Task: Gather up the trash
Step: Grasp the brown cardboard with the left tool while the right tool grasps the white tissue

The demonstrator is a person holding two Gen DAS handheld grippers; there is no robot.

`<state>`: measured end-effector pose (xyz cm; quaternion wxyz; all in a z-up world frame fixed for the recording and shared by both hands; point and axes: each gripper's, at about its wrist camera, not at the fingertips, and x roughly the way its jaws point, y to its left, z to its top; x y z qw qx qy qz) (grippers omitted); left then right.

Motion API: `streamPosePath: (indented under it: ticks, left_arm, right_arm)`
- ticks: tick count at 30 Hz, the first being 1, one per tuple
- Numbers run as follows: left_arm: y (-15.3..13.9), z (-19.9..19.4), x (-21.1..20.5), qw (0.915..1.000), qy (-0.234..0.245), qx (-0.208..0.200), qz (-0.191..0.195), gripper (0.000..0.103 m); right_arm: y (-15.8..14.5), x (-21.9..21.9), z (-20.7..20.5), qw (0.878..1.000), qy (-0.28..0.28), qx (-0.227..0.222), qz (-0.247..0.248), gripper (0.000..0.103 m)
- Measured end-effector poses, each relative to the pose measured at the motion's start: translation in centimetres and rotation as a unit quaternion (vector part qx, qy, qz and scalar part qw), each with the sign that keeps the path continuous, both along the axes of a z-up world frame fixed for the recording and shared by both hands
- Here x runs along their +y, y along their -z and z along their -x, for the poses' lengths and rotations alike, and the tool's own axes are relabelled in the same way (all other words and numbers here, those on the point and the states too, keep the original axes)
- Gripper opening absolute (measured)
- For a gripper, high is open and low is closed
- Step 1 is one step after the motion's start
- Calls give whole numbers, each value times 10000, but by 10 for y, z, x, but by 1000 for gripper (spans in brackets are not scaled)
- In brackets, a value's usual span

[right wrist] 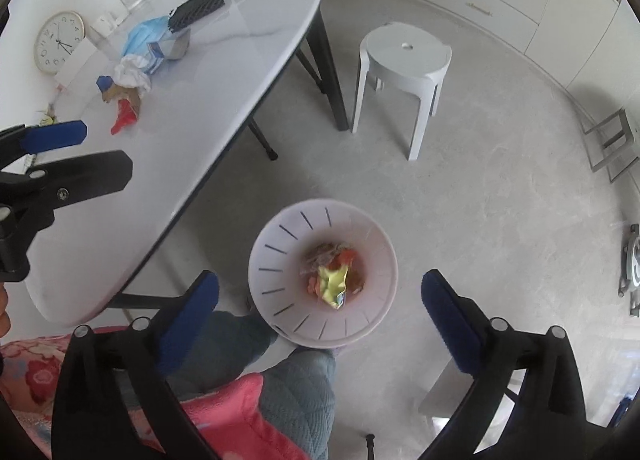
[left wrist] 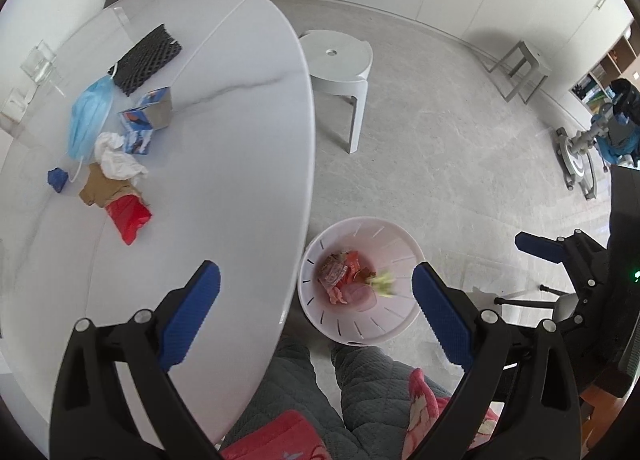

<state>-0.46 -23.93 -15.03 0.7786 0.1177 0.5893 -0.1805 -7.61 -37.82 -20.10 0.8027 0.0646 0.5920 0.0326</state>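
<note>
I have both grippers pointing steeply down near the edge of the white table [left wrist: 240, 107]. My right gripper [right wrist: 320, 296] hangs above the white slotted bin [right wrist: 280, 324] on the floor, its fingers wide apart with nothing between them. Inside the bin, a yellow-green wrapper [right wrist: 334, 283] lies on top of red and brownish scraps. My left gripper [left wrist: 316, 292] sits over the table edge, one finger above the tabletop and the other over the bin, fingers spread wide and empty.

More trash waits on the table, well apart from the bin: a red wrapper [left wrist: 129, 215] touching a brown paper piece [left wrist: 102, 191], a crumpled white tissue [left wrist: 116, 157] just behind it, a blue face mask [left wrist: 88, 119], a small blue scrap [left wrist: 57, 179], a torn blue-and-white carton [left wrist: 148, 117] and a black mesh pad [left wrist: 146, 57]. A white stool [left wrist: 340, 59] stands on the floor past the table
</note>
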Motion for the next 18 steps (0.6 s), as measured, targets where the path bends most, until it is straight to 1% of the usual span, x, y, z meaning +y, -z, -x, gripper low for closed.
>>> streamPosePath:
  ticks: [4, 9, 12, 18]
  left_arm:
    - [-1, -5, 13, 9999, -136, -24, 34, 92]
    - [-2, -13, 33, 9994, -347, -63, 48, 92]
    - [-4, -24, 55, 9983, -571, -94, 89, 92]
    - [-2, -43, 101, 9944, -1048, -128, 108, 92]
  right_arm:
    - [-3, 3, -10, 10000, 33, -20, 19, 100]
    - [-10, 16, -26, 9999, -66, -96, 94, 101]
    - [-16, 27, -37, 9997, -152, -186, 91, 101]
    - [-31, 62, -72, 9984, -430, -374, -22, 101]
